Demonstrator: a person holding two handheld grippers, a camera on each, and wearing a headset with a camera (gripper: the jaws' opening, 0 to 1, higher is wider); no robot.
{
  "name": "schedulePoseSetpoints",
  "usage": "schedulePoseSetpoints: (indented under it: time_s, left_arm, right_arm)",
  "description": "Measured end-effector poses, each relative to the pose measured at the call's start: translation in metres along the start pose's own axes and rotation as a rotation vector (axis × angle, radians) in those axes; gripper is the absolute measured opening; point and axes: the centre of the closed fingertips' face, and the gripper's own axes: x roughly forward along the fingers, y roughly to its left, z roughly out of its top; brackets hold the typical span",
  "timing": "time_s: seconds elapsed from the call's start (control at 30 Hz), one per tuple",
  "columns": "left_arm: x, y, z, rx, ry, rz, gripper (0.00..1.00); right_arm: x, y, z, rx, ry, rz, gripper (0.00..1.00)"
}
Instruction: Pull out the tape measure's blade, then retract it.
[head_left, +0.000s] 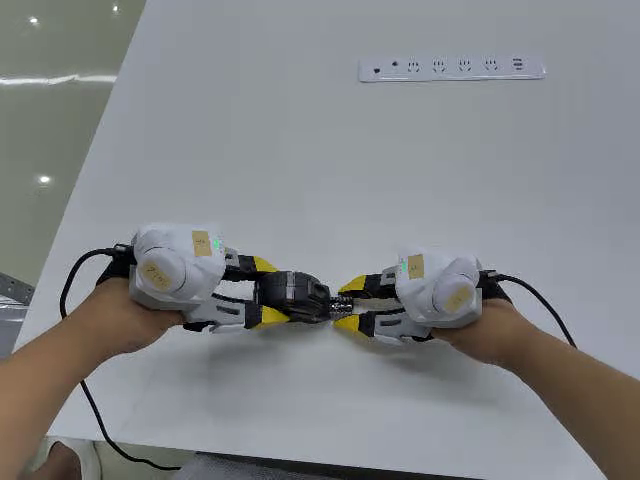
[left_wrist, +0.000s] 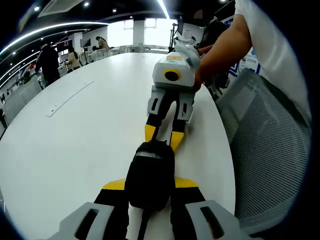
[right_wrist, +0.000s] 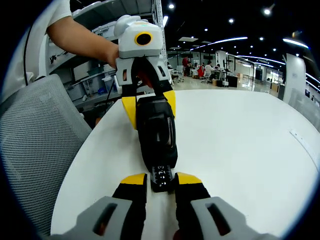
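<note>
The desk (head_left: 300, 130) is a broad white top with a smooth, matte surface; in the left gripper view (left_wrist: 65, 145) and the right gripper view (right_wrist: 240, 145) its edge curves round. A long white power strip (head_left: 452, 68) lies flat on it near the far side, well apart from everything else; it also shows as a thin pale bar in the left gripper view (left_wrist: 70, 97). Near the front edge the tape measure (head_left: 292, 296) sits low over the desk, clamped between the left gripper (head_left: 268, 290) and the right gripper (head_left: 350, 303), with soft shadows beneath; whether it touches the surface cannot be told.
</note>
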Motion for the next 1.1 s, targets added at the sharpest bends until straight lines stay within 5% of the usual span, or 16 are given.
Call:
schedulePoseSetpoints:
  time_s: [1.1]
  left_arm:
    - [0.0001,-0.0023,0.0001,0.048,0.006,-0.029,0.28]
  right_arm:
    - [0.0016,0.0016,0.0010,-0.050,-0.002,-0.053,0.12]
